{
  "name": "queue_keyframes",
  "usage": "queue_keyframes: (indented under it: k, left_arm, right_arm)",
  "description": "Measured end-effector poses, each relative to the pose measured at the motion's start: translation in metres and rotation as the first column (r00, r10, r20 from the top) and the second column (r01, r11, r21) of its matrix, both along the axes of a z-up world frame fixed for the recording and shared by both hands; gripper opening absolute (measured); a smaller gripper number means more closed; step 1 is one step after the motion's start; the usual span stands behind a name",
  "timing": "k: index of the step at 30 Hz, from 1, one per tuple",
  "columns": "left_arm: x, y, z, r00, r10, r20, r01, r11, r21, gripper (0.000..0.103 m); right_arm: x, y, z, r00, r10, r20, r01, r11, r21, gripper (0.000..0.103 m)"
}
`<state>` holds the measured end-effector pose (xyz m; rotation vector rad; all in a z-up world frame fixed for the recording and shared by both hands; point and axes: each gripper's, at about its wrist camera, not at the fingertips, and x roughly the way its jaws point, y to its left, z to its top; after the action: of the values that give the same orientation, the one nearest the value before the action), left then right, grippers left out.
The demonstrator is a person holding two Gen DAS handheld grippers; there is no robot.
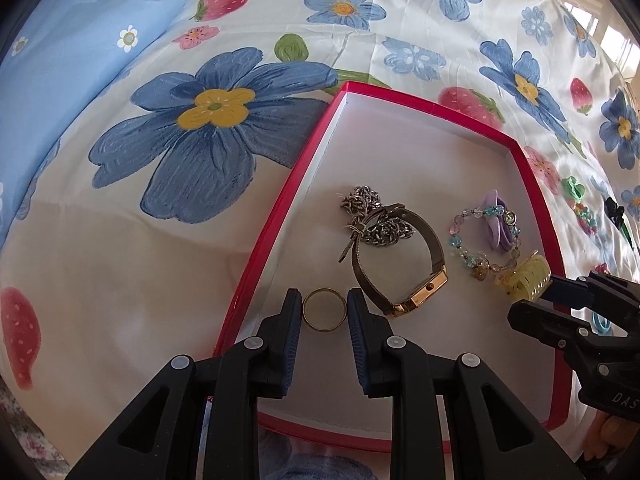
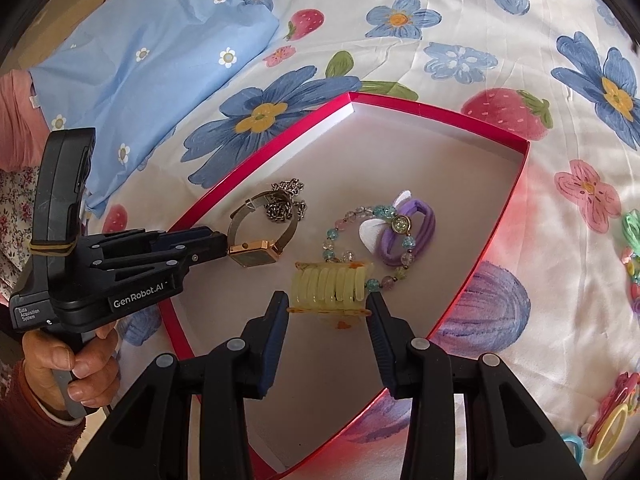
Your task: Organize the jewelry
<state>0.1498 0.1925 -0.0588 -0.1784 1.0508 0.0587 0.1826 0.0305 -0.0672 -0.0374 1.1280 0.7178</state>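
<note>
A red-rimmed box [image 1: 280, 216] with a white floor lies on the flowered bedsheet. In it are a gold watch [image 1: 416, 280], a silver chain [image 1: 362, 208], a beaded bracelet [image 1: 476, 240] and a purple hair tie [image 1: 502, 220]. My left gripper [image 1: 324, 310] is over the box, its pads on both sides of a gold ring [image 1: 324, 310]; whether they grip it I cannot tell. My right gripper [image 2: 326, 304] is open with a yellow hair claw [image 2: 330, 290] between its fingertips, resting on the box floor [image 2: 320, 360]. The watch [image 2: 256, 250] and the left gripper's body [image 2: 120, 264] show in the right wrist view.
A blue pillow [image 2: 152, 60] lies at the far left. Loose colourful hair ties and clips [image 2: 612, 412] lie on the sheet right of the box, also in the left wrist view [image 1: 580, 204]. A hand [image 2: 76, 364] holds the left gripper's handle.
</note>
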Motion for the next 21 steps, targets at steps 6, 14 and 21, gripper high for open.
queue_keyframes:
  k: [6, 14, 21]
  left_arm:
    - [0.0, -0.0011, -0.0006, 1.0, 0.003, -0.002, -0.003, 1.0, 0.004, 0.024]
    - [-0.0015, -0.0012, 0.0016, 1.0, 0.008, -0.006, -0.008, 1.0, 0.003, 0.026]
    - [-0.0048, 0.0, 0.0043, 1.0, 0.015, -0.008, -0.015, 1.0, -0.004, 0.026]
  right_arm:
    - [0.0005, -0.001, 0.0002, 1.0, -0.004, -0.006, 0.004, 1.0, 0.007, 0.042]
    - [0.0, -0.0013, 0.0005, 1.0, -0.007, -0.007, 0.007, 1.0, 0.013, 0.041]
    - [-0.0002, -0.0042, 0.0023, 1.0, -0.016, -0.014, 0.016, 0.999, 0.028, 0.042]
